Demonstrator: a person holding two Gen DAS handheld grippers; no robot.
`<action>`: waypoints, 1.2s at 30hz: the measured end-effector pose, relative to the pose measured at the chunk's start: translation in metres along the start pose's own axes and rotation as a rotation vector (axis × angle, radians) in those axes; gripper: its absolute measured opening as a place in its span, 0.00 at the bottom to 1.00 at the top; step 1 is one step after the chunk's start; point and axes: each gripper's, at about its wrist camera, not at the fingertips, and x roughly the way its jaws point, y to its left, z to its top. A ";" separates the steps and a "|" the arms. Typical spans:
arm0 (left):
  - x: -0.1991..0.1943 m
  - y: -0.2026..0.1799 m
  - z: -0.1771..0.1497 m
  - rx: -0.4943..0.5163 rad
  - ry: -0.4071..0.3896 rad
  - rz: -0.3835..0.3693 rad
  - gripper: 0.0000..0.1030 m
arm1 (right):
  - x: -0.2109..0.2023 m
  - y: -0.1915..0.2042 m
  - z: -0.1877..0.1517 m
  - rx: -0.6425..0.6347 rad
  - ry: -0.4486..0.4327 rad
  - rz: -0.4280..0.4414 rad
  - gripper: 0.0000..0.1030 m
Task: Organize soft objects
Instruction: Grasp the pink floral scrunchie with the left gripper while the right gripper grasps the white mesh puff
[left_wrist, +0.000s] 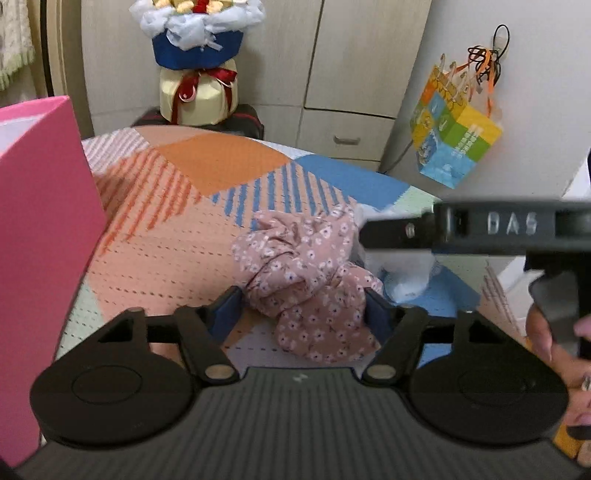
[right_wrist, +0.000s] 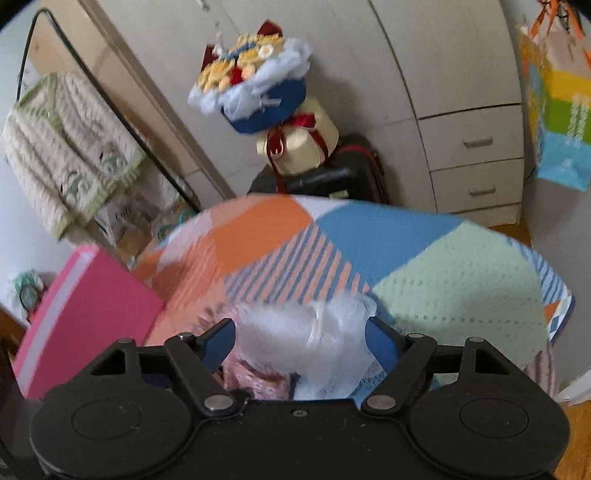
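Tilting downward at lower centre, your left gripper (left_wrist: 304, 308) brackets the pink floral cloth (left_wrist: 310, 280), grip uncertain; your right gripper (right_wrist: 301, 341) likewise brackets white lace fabric (right_wrist: 314, 332), grip unclear.

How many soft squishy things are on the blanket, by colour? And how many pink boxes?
Pink flowery cloth: 1
White lacy cloth: 1
Pink box: 1
Total: 3 things on the patterned blanket
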 end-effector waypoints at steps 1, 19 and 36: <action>0.001 0.000 0.000 0.004 0.000 0.011 0.55 | 0.001 -0.001 -0.003 -0.003 0.000 0.002 0.79; -0.029 0.019 -0.015 -0.066 -0.038 -0.011 0.12 | -0.043 0.034 -0.051 -0.129 -0.116 -0.100 0.30; -0.099 0.042 -0.056 -0.077 -0.075 -0.090 0.12 | -0.085 0.078 -0.118 -0.170 -0.214 -0.247 0.30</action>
